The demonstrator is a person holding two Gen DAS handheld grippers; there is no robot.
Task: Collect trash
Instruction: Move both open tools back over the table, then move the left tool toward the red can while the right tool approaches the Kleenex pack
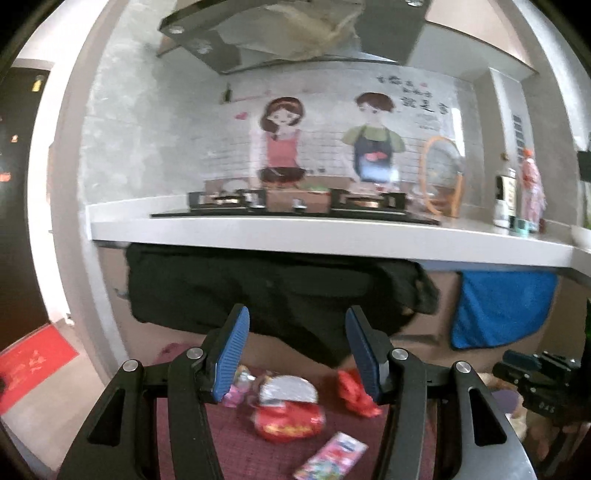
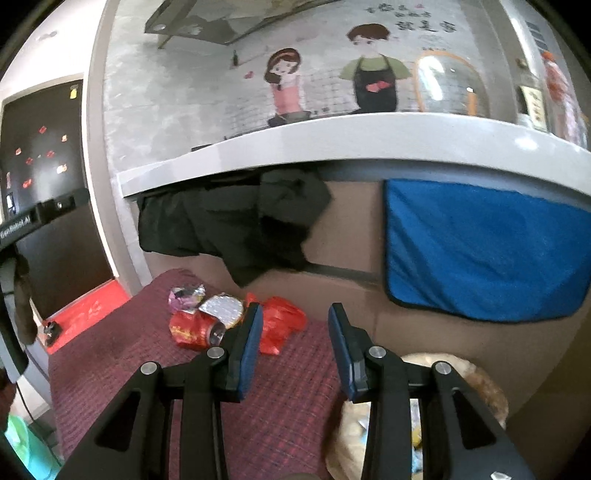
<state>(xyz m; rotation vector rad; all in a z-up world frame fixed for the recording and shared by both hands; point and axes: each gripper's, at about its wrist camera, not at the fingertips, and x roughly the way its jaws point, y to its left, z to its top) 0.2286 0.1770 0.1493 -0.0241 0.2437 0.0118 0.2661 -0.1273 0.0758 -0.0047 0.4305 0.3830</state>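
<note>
Both hands free right now, my left gripper (image 1: 295, 354) and right gripper (image 2: 293, 350) gaping wide with nothing in them, so next I'd drop onto the trash pile (image 2: 207, 317) on the maroon mat (image 2: 280, 406), left-centre of the right wrist view, probably the red wrapper (image 2: 282, 325) first.

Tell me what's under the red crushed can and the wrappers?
A dark red woven mat lies under the crushed red can and the shiny wrappers. The floor beneath the mat is hidden.

Place: home kitchen
Showing it: hob (image 1: 295, 205) sitting on the desk (image 1: 332, 236), hood (image 1: 288, 33) hanging above, cartoon cooks sticker (image 1: 325, 140) covering the wall
</note>
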